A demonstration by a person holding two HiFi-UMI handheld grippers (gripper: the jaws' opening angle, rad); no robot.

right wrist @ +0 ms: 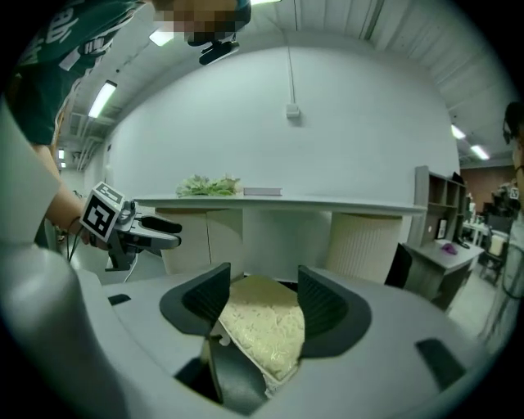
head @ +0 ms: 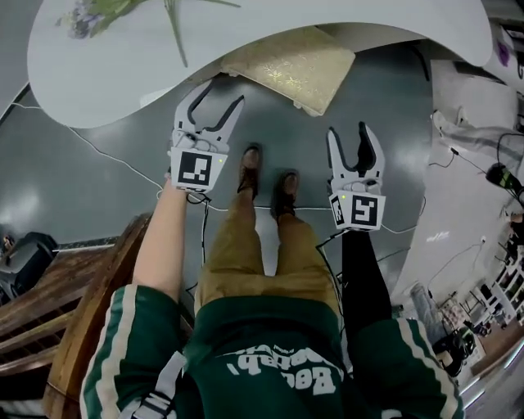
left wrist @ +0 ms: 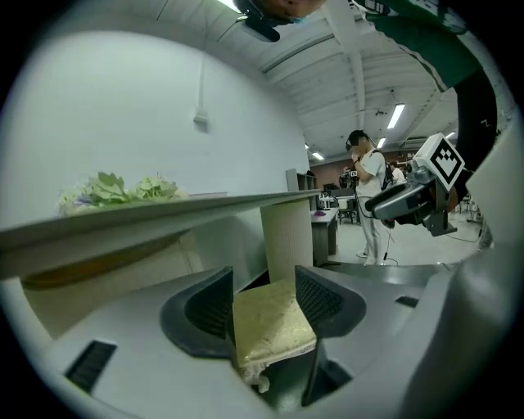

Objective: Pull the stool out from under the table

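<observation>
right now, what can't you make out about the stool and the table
Stool legs: head view, hidden below its own padded top.
Stool's far end: head view, tucked under the table top.
Table's base: head view, hidden by the top.
Plant on the table: head view, cut off by the upper edge; small in both gripper views.
Person at the back: left gripper view, too small to tell what they do.

We see the stool in pale gold with a faint woven pattern, the surface white, the floor grey, and the white left gripper and right gripper bearing black-and-white square markers.
</observation>
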